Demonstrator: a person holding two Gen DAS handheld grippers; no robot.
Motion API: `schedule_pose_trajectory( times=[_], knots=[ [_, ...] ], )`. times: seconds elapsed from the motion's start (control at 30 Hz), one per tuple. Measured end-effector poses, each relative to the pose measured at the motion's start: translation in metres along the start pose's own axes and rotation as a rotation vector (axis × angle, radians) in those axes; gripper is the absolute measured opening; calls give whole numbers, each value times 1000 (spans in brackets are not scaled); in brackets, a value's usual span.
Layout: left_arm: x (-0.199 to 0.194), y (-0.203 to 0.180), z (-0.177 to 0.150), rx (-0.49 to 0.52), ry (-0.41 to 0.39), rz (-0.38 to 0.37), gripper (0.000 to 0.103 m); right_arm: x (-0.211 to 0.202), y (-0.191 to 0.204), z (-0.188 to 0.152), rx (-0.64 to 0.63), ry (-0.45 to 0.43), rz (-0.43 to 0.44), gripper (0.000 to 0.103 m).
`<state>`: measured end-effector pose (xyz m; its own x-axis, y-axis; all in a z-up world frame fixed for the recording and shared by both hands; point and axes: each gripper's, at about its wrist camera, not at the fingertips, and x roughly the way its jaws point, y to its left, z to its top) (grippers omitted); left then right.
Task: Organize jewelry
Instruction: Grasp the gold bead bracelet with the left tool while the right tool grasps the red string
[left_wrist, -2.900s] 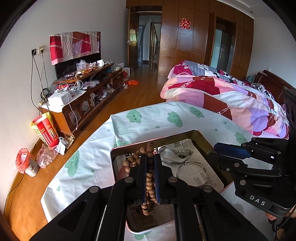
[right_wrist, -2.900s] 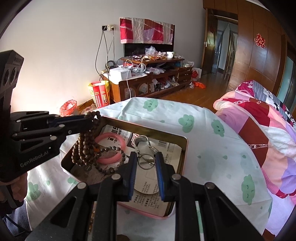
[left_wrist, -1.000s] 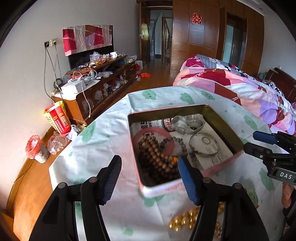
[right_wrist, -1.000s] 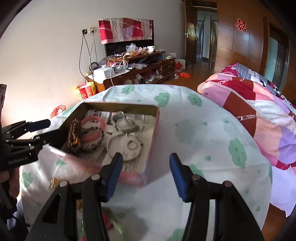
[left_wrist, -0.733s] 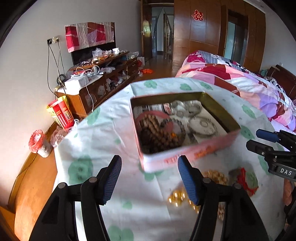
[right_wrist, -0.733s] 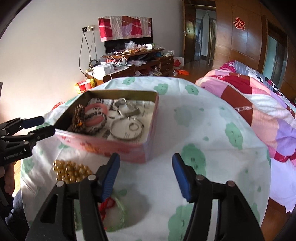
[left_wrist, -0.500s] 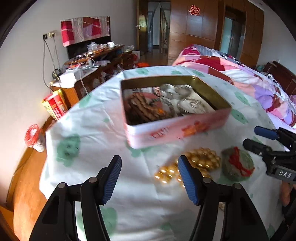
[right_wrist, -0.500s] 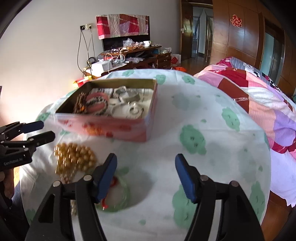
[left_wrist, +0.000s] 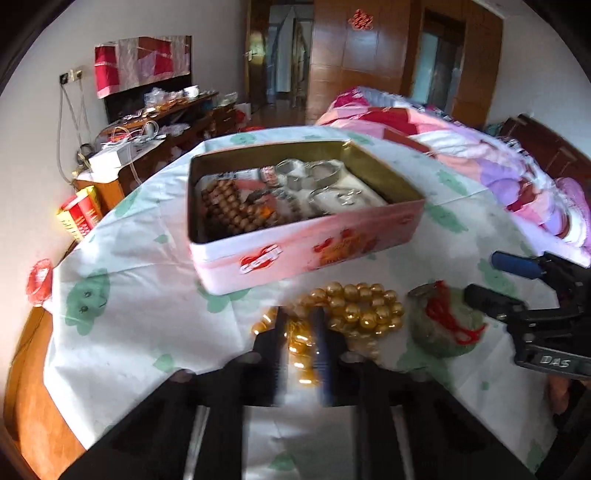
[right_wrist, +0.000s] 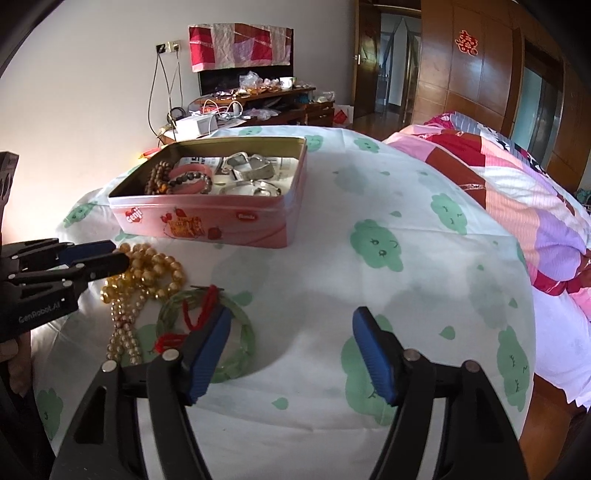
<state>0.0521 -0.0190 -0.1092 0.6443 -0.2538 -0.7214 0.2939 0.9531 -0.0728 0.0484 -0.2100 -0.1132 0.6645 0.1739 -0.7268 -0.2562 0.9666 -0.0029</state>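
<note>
Since the earlier frames both grippers have backed out of the tin (right_wrist: 207, 221) and dropped to the loose pieces lying in front of it. Left gripper (left_wrist: 301, 325): jaws, wide a second ago, are now closed on the gold beads (left_wrist: 354, 306) at the strand's left end; blurred, but beads show between the pads. Right gripper (right_wrist: 291, 350): jaws still opening, nothing between them; left pad lies over the rim of the green bangle (right_wrist: 207, 328), right pad over bare cloth (right_wrist: 369, 240).

Layout: gold beads heaped on the cloth just in front of the tin's pink wall; the bangle, tied with red cord (right_wrist: 201, 304), lies just beside them. Tin already holds wooden beads (right_wrist: 157, 177), a pink bangle (right_wrist: 192, 173) and silver bangles (right_wrist: 251, 173) on paper.

Step in hand (judgement): pick-up of the gold beads, grasp just made, lift not yet begun. Two pieces left outside the tin.

Next move calls for: a lift high enough that the hanging strand clears the tin wall, then carry over the open interior and release. Only one end is pinched, so the strand will dangle and may snag the rim or drag the bangle. Right gripper needs shifting left to straddle the bangle rim before closing.
</note>
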Motion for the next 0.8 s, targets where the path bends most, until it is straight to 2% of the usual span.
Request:
schedule_pose_trajectory(
  times=[0.23,0.47,0.6,0.67,0.73,0.8],
  knots=[
    [-30,6,9,-29,-63,-12,10,-6,-2,0,16,-34,-2,72],
    [-55,19,18,-64,-122,18,10,-19,18,6,-25,-68,63,71],
    [-51,22,16,-74,-109,21,10,-16,34,4,-59,-48,111,58],
    [-45,22,13,-72,-97,29,10,-10,38,2,-66,-23,125,46],
    [-37,22,9,-74,-77,34,10,0,42,1,-68,16,133,28],
    [-31,22,6,-78,-61,28,10,9,43,0,-69,47,126,25]
  ],
)
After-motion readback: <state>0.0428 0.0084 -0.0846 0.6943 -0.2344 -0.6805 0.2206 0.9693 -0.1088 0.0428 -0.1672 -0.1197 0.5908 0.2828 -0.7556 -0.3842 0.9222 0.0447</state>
